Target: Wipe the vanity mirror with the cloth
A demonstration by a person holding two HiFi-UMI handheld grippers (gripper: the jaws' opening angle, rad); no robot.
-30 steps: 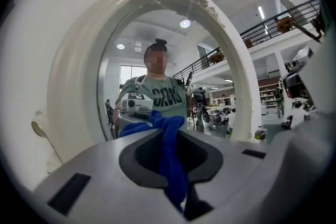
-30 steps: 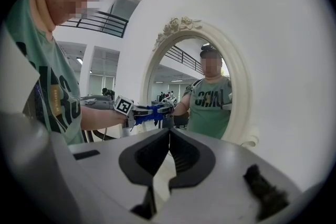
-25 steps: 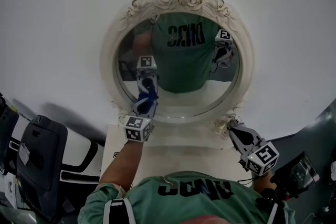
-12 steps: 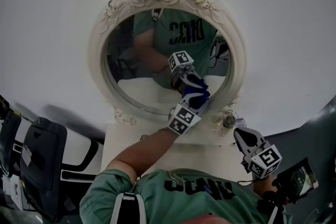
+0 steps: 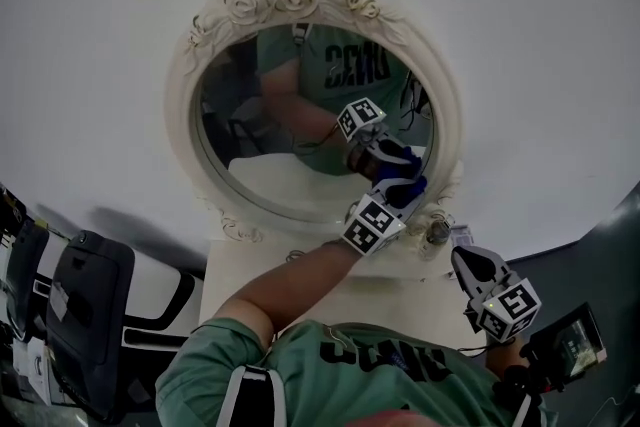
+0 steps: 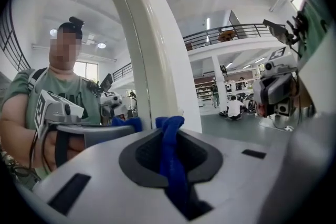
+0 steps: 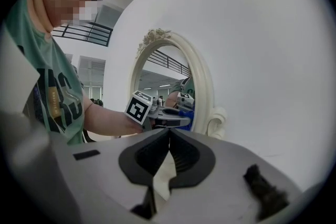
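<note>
Cloth (image 6: 171, 162) pinched in closed left tongs (image 5: 393, 183) touches mirror (image 5: 250, 170); right tongs (image 7: 169, 131) closed, empty.

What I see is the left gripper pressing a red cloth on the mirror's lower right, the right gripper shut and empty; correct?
Not quite: the cloth is blue, not red, as the left gripper view shows. The left gripper does press it on the mirror, lower right; the right gripper is shut and empty.

Three close views, one mirror (image 5: 315, 105)
</note>
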